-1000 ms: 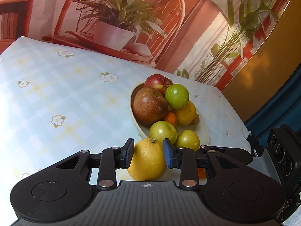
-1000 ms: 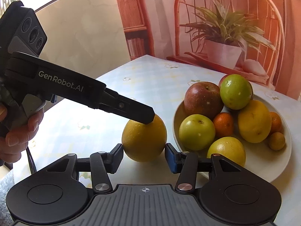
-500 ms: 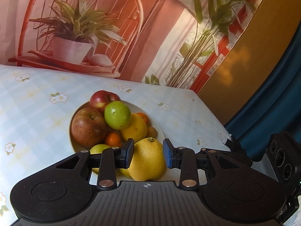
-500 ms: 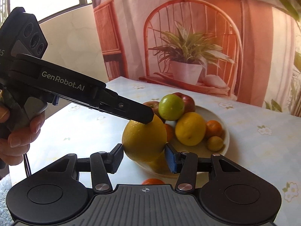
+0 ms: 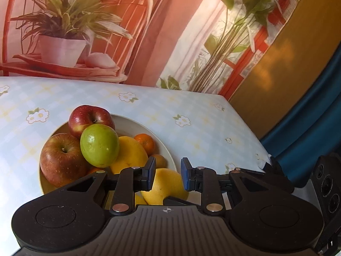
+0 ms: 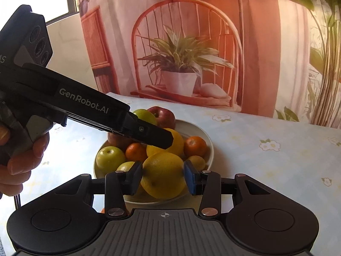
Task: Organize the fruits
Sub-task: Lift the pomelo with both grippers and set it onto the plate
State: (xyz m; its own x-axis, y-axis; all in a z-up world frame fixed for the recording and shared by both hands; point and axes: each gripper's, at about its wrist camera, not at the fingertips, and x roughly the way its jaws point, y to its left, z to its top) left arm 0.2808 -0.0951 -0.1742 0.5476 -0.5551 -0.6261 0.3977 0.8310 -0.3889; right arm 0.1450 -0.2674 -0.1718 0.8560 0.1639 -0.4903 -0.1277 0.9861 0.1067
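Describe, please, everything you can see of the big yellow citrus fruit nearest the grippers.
The yellow citrus fruit is large and slightly oval, with a dimpled, glossy peel, and it looks whole. It sits between the pads of the right gripper, whose jaws have just been closing and appear to press its two sides. It is over the near rim of the plate. The left gripper has a finger just above the fruit's top; whether it touches the fruit cannot be told.
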